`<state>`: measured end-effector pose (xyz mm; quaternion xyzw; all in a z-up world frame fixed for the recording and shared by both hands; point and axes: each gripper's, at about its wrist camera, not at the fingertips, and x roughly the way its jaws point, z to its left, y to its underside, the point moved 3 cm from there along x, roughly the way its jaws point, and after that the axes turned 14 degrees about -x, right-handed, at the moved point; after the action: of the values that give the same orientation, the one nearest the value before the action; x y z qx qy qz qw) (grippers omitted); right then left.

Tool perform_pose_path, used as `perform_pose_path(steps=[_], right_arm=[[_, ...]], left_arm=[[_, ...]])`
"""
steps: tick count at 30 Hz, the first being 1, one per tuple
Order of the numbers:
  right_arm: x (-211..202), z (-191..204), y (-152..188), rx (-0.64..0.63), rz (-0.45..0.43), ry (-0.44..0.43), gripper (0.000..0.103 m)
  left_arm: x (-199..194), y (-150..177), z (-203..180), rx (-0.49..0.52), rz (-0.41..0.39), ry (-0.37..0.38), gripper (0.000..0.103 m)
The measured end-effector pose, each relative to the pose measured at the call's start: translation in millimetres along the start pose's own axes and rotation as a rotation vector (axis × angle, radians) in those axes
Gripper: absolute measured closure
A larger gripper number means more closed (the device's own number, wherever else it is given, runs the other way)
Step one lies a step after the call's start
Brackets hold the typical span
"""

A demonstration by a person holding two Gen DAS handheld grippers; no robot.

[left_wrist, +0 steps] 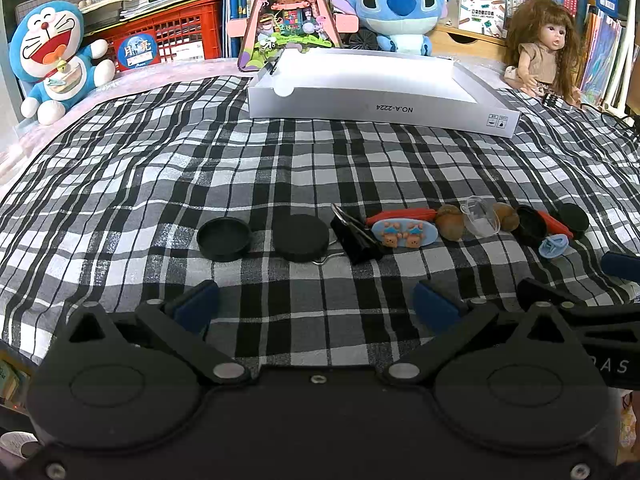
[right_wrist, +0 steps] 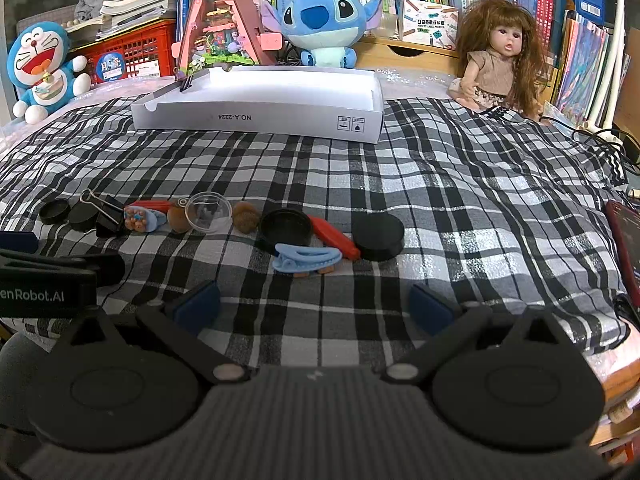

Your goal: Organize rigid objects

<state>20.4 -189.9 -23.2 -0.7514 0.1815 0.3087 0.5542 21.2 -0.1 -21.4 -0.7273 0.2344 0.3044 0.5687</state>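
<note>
Both tools hover low over the checked cloth (left_wrist: 280,168), the left tool (left_wrist: 316,304) and right tool (right_wrist: 314,306) each spread wide and holding nothing. Ahead lies a row of small items: black caps (left_wrist: 224,238), a binder clip (left_wrist: 354,236), a blue hair clip (right_wrist: 306,258), a clear dome (right_wrist: 209,213) and what look like walnuts (right_wrist: 245,217). The white box (left_wrist: 360,92) sits well beyond them.

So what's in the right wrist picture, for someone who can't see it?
The open right tool hovers over a black-and-white checked cloth, facing a row of small items: round black lids, a light blue plastic hair clip, a clear plastic dome. Behind lies an open white cardboard box.
</note>
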Motion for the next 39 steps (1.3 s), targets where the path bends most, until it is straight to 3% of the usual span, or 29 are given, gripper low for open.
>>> perform_pose_path(steps=[30,39], right_arm=[[-3,-1,3,-0.002,-0.037,0.0,0.0],[-7,-8,-1,0.034,-0.08,-0.01,0.006]], left_arm=[[-4,2,8,0.006,-0.004,0.019,0.001],[-8,-8,8,0.012,-0.021,0.062,0.031]])
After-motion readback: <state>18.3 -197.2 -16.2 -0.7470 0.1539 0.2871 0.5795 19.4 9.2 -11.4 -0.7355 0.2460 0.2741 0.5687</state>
